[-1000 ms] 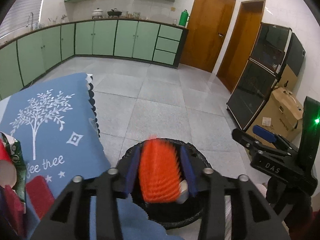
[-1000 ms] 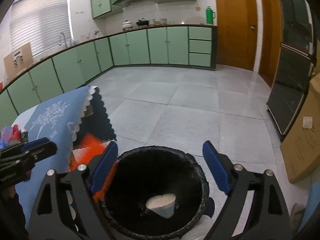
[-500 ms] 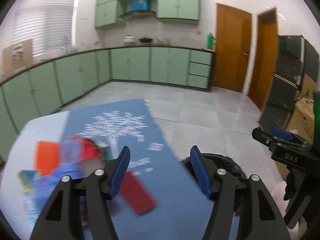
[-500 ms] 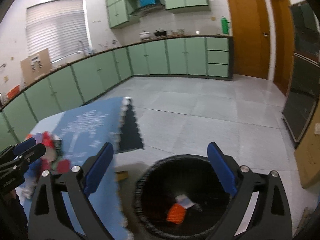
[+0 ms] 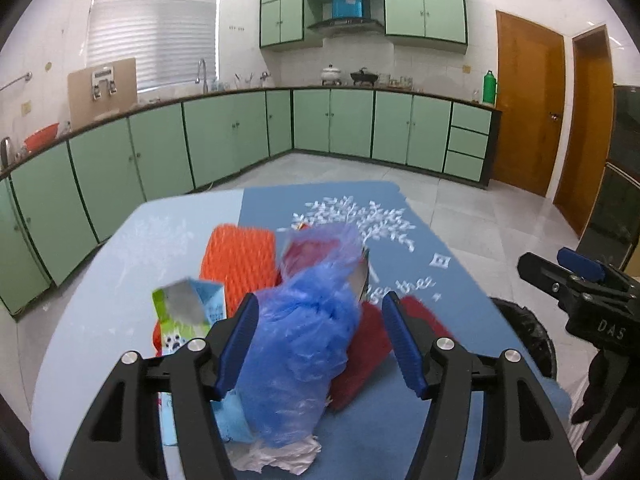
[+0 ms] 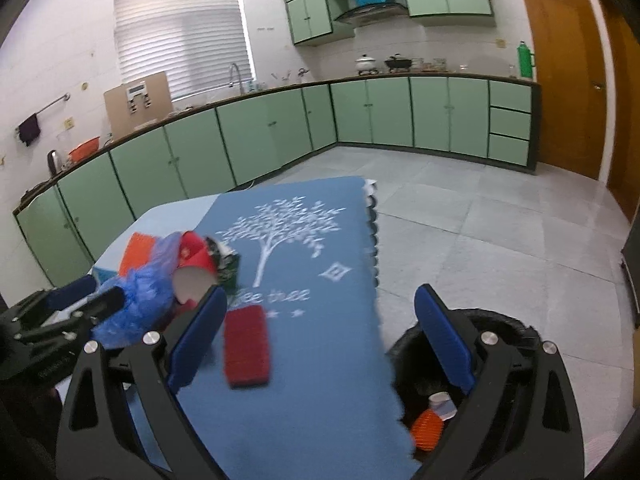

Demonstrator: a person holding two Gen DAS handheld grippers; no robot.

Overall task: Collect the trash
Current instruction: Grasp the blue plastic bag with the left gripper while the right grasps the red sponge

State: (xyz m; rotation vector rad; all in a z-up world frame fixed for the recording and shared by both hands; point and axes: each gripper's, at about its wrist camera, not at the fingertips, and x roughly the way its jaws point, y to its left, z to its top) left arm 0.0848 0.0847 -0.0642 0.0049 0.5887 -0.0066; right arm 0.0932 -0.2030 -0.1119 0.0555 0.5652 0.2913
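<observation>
Scanning left to right: green base cabinets (image 5: 160, 152) ran along the left wall under a blinded window (image 5: 154, 28), with a sink tap (image 5: 202, 74) and a cardboard box (image 5: 102, 90) on that counter. Wall cupboards (image 5: 362, 4) and a range hood sat mid-wall, a white pot (image 5: 331, 72) and a dark pan below them. A green flask (image 5: 488, 87) stood at the counter's end, then two wooden doors (image 5: 528, 112). Floor was grey tile (image 6: 460, 216).

Worktop (image 5: 120, 264) was pale blue with a darker blue cloth (image 6: 320, 320) printed with a white tree, its scalloped edge hanging over the right side.

Trash pile sat on the worktop's left part: orange foam net (image 5: 240, 258), torn carton (image 5: 188, 308), blue plastic bag (image 5: 304, 332), red paper cup (image 6: 194, 262), dark red sponge (image 6: 246, 346) on the cloth.

Left tongs (image 5: 320, 344) had just been opening; they stood released, straddling the blue bag, pads apparently not pressing it, though the left pad was very near. Right tongs (image 6: 320, 340) were spread wide with nothing gripped, over the cloth's edge.

Black-lined bin (image 6: 500, 328) stood on the floor just right of the worktop, holding an orange net piece (image 6: 426, 432) and a white scrap (image 6: 442, 404).
</observation>
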